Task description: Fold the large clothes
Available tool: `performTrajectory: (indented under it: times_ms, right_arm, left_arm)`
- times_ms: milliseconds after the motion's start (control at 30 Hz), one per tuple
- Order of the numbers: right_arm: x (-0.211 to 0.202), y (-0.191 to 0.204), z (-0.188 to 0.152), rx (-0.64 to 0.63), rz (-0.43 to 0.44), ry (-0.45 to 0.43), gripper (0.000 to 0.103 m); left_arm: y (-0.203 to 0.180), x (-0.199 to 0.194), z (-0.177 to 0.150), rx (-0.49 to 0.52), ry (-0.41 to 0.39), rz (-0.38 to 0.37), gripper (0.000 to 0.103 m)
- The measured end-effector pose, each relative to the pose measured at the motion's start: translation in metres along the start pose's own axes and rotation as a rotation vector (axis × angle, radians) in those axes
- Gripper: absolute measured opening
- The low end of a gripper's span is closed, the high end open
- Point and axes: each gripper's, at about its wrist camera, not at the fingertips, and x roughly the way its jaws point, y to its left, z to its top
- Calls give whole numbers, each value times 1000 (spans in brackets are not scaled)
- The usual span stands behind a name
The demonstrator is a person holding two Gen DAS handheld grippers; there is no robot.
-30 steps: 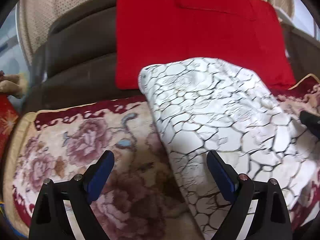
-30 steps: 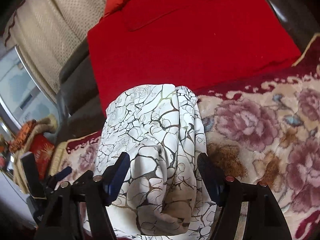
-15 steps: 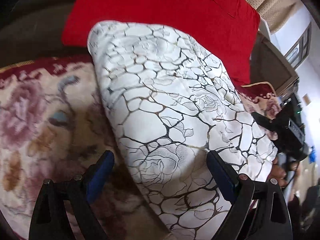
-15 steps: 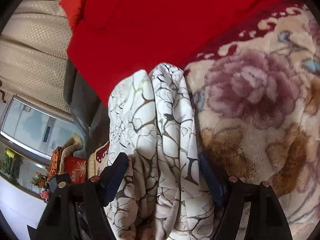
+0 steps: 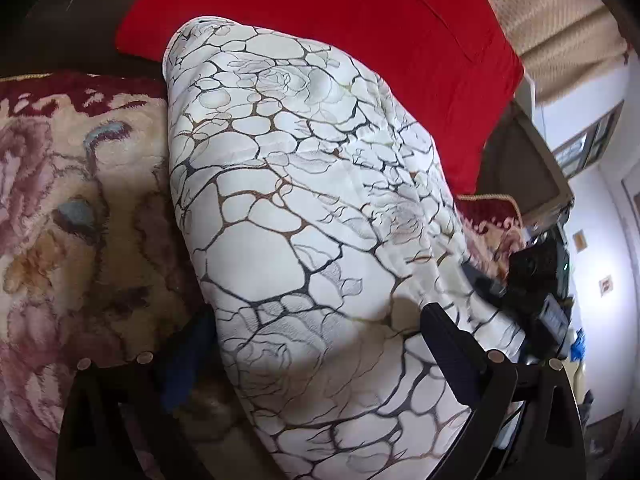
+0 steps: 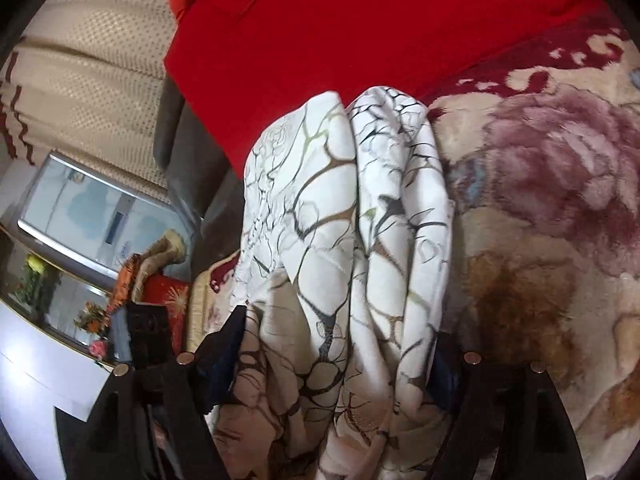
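Note:
A folded white garment (image 5: 304, 208) with a dark crackle and rose print lies on a floral blanket (image 5: 72, 208) on a sofa. My left gripper (image 5: 316, 320) straddles its near end and its jaws are opening. One finger (image 5: 188, 360) sits beside the cloth's left edge and the other (image 5: 452, 356) rests on top of it. At the opposite end, my right gripper (image 6: 340, 332) has the bunched folds of the garment (image 6: 344, 216) filling the gap between its wide jaws. The cloth partly covers both blue pads. The right gripper (image 5: 532, 280) shows as a black shape past the garment.
A big red cushion (image 5: 360, 32) leans on the dark sofa back (image 5: 60, 12) just behind the garment. Beige curtains (image 6: 92, 68) hang beyond. A glass cabinet (image 6: 92, 216) and flowers stand off the sofa's end, near the left gripper (image 6: 140, 332).
Both grippers dropped and tilted down onto the garment's two ends. The left view swung right and rolled. The cloth now fills both jaw gaps instead of lying ahead of them.

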Motion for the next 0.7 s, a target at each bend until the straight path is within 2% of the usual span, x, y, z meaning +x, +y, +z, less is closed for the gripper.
performTrajectory:
  times_ms: [100,167,400,533,600,700]
  right_arm:
    - [5,-3,-4,39,23,15,63]
    - [4,-4,-5,49,33,12,59]
    - [1,-11,-10,74,48,-5,58]
    - [-5,-8,-9,55,43,-19,57]
    - [-9,-3,-12,39,52,-26,54]
    - [-11,9,-15,10,70,-36,52]
  left_arm:
    - [0,-2,-2,-7,-17,-8,99]
    - [-2,-2,-3,-11,-28,-14,99]
    - [4,10,0,-32,-31,22,100]
    - [1,8,0,-45,-63,-1,98]
    - [0,8,0,-52,-79,-15,96]
    - [-9,10,-3,-25,-102,-8,85]
